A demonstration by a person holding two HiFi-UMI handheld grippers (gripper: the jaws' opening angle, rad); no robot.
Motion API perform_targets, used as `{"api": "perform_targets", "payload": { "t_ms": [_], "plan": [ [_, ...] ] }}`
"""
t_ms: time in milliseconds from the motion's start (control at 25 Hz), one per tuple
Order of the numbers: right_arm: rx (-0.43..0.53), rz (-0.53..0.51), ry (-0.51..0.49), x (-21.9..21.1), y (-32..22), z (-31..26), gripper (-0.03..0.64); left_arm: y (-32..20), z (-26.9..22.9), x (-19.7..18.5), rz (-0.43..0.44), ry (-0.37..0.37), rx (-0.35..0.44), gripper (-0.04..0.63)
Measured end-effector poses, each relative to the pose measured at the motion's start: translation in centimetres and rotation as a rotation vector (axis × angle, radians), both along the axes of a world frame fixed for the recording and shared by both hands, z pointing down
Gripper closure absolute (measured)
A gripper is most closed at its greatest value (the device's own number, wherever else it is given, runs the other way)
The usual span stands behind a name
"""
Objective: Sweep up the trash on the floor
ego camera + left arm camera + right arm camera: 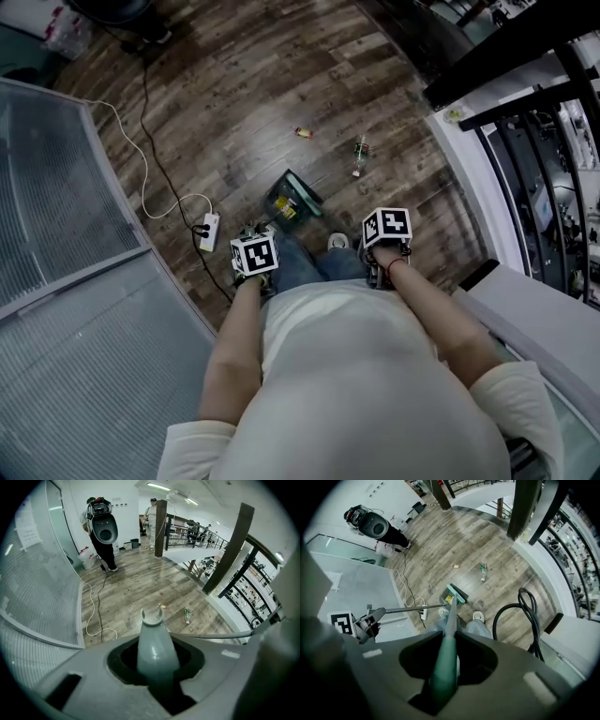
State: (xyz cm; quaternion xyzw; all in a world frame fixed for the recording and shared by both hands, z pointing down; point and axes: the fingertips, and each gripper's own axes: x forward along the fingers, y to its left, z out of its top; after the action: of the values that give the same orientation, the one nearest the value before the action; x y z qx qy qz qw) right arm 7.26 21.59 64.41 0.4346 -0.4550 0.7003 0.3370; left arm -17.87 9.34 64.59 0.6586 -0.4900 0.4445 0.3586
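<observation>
Your own pale shirt fills the bottom of the head view, with both forearms reaching out past it. Beyond it spreads the dark plank floor, and the ribbed glass partition takes the whole left side of the frame.

At frame centre, just above your feet, sits the green dustpan with a yellow scrap in it. Your left gripper is clenched on a tapered grey handle. Your right gripper is clamped round a green handle that runs down to the dustpan. Both tool heads bunch together there, so you probably can't tell from these views which handle carries the brush.

The trash is loose on the boards, above the dustpan in the head view and so farther from you. The bottle lies up and to the right of the pan, with its long axis running nearly up-and-down the frame. The small wrapper lies almost straight above the pan and a little higher than the bottle.

Your right gripper is the nearer one to the bottle. The sweep will likely have to reach beyond both pieces and draw them down-frame toward the pan.
</observation>
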Motion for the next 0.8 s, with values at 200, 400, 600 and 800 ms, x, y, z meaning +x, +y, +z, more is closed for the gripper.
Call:
{"api": "perform_targets", "payload": {
  "t_ms": [200,400,600,800],
  "plan": [
    [0.004,0.09,0.012,-0.9,-1.2,-0.4,0.52,-2.4,-0.3,-0.7,0.041,0.013,0.009,0.505],
    [0.011,0.173,0.019,-2.4,-2.8,-0.5,0.52,-5.0,-0.4,-2.1,0.077,0.028,0.019,0.506],
    [0.03,0.247,0.025,-4.5,-4.6,-0.9,0.52,-7.8,-0.5,-4.4,0.093,0.023,0.032,0.506],
    [0.044,0.331,0.024,-6.4,-6.2,-1.0,0.52,-9.9,-0.3,-5.8,0.132,0.036,0.022,0.506]
  ]
}}
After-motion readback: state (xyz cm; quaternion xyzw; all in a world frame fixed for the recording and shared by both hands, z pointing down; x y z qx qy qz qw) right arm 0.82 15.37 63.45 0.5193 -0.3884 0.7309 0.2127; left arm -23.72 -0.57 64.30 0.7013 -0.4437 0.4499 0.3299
